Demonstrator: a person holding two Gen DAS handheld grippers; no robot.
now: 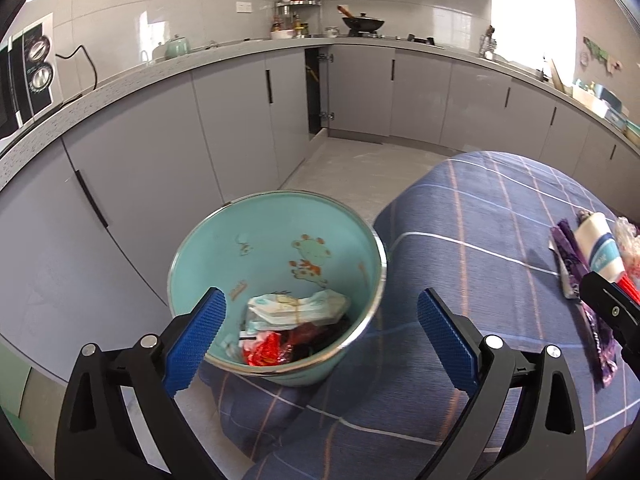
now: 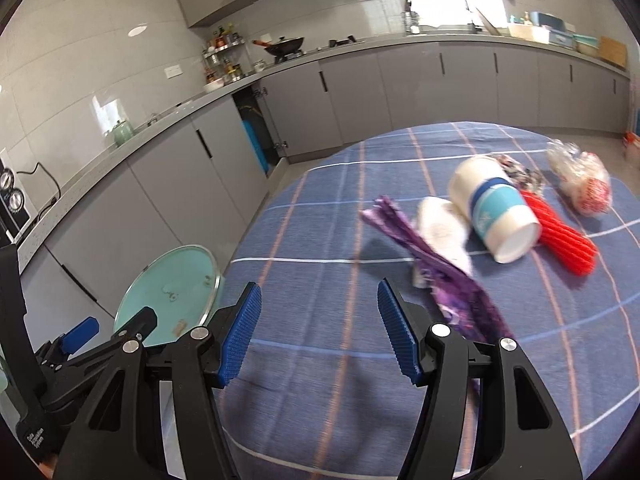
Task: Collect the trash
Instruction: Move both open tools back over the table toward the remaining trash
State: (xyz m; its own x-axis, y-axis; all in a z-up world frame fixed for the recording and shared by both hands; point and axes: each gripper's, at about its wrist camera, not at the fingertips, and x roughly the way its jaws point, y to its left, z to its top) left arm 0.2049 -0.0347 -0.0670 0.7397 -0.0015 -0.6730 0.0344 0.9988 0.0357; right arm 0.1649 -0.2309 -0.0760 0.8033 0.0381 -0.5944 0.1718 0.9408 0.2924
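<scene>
A teal bin stands on the floor beside the table and holds crumpled wrappers, white and red. Over its near rim my left gripper hangs open, with nothing between its blue pads. My right gripper is open above the blue checked tablecloth, and its pads grip nothing. Just right of it lies a purple wrapper. Beyond that lie a white packet, a tipped paper cup, a red ribbed piece and a clear bag. The bin and the left gripper appear at lower left.
Grey cabinets run under a counter along the far walls, and one door stands ajar. A microwave, a kettle and a wok sit on the counter. Bare floor lies between bin and cabinets.
</scene>
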